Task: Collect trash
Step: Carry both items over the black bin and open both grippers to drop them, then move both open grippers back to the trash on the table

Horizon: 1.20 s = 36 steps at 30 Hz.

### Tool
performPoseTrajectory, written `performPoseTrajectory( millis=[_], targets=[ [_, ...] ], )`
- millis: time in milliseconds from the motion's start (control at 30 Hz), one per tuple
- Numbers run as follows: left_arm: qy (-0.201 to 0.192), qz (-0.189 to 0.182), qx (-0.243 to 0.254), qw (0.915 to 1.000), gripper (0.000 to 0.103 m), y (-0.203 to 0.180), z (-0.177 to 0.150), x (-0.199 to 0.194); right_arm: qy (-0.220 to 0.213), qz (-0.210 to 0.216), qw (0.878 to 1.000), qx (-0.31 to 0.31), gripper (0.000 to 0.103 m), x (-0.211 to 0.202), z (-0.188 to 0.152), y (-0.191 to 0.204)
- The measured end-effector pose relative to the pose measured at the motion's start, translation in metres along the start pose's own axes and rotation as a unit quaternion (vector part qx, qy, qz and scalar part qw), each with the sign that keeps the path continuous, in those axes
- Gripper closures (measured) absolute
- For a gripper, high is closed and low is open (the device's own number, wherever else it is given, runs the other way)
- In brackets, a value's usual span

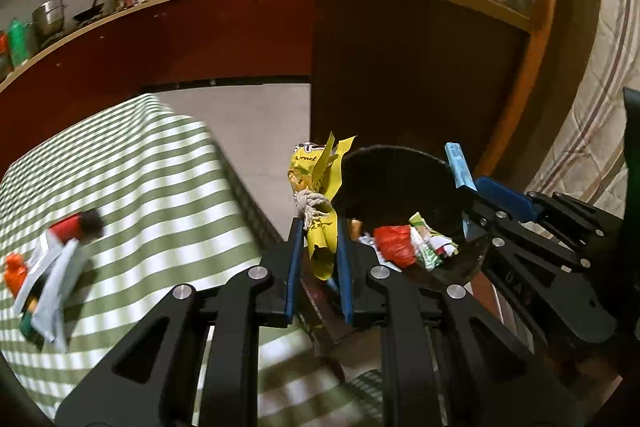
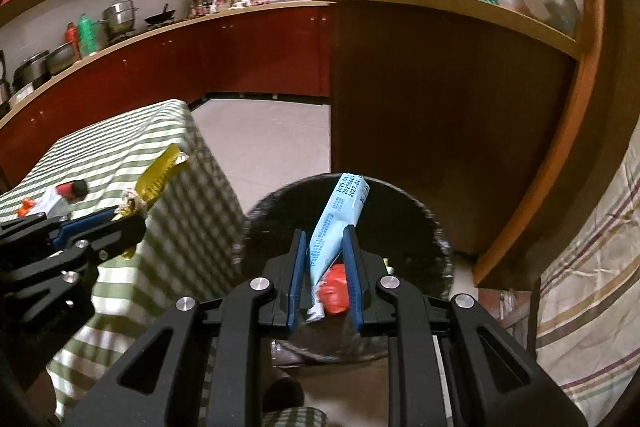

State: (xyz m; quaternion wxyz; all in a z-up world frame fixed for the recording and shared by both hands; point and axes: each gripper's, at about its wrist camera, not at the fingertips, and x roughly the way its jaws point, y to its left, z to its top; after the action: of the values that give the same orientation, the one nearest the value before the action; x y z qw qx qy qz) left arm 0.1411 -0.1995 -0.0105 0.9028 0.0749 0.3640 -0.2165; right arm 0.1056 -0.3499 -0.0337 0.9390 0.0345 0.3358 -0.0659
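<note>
Red kitchen cabinets and a cluttered counter frame the scene as you work beside a green-striped tabletop (image 1: 152, 179), both hands loaded over a black bin (image 1: 400, 163).

Your left tool (image 1: 318, 247) is clenched on a crumpled yellow wrapper (image 1: 320, 203), with a knot of pale string (image 1: 310, 205) bunched at the pinch line; the wrapper's top flares up past the pads and its tail hangs below them. Your right tool (image 2: 326, 263) grips a pale blue sachet (image 2: 340, 219) low on its body, the printed end slanting up over the bin's mouth.

Inside the bin lie a red scrap (image 1: 394, 245) and a green-and-white wrapper (image 1: 430, 243). More litter waits on the tabletop: a red-and-black cylinder (image 1: 78, 225) and a heap of paper and orange bits (image 1: 44, 283).

Both held pieces look feather-light, thin and crinkly, likely slick foil or film that folds instead of resisting. A pinch across a flat or bunched section should hold best; a loose edge may slide out. Expect them to cling to the pads or drift on release, so part the jaws fully and low over the bin. The string could snag.
</note>
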Motion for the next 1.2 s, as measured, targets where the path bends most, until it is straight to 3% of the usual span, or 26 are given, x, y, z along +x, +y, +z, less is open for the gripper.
performPoseTrajectory(
  millis=[333, 433, 467, 500, 867, 1200],
  targets=[
    [0.037, -0.008, 0.023, 0.999, 0.085, -0.036, 0.015, 0.054, 0.003, 0.0, 1.0, 0.023, 0.081, 0.027, 0.001, -0.035],
    [0.033, -0.004, 0.012, 0.9994, 0.073, -0.034, 0.019, 0.057, 0.005, 0.001, 0.999, 0.039, 0.071, 0.032, 0.002, -0.043],
    [0.03, -0.001, 0.012, 0.9995, 0.065, -0.034, 0.02, 0.057, 0.004, 0.003, 0.999, 0.044, 0.071, 0.031, 0.001, -0.045],
    [0.027, 0.001, 0.013, 0.9995, 0.063, -0.034, 0.02, 0.056, 0.002, 0.002, 0.999, 0.045, 0.071, 0.03, 0.001, -0.045],
    [0.019, 0.016, 0.007, 0.9997, 0.061, 0.007, 0.004, 0.007, 0.0, 0.028, 0.999, 0.038, 0.07, 0.003, -0.006, -0.023],
    [0.015, 0.061, -0.006, 0.998, 0.058, 0.063, -0.047, -0.061, 0.002, 0.073, 0.997, 0.022, 0.067, -0.029, -0.015, 0.025]
  ],
)
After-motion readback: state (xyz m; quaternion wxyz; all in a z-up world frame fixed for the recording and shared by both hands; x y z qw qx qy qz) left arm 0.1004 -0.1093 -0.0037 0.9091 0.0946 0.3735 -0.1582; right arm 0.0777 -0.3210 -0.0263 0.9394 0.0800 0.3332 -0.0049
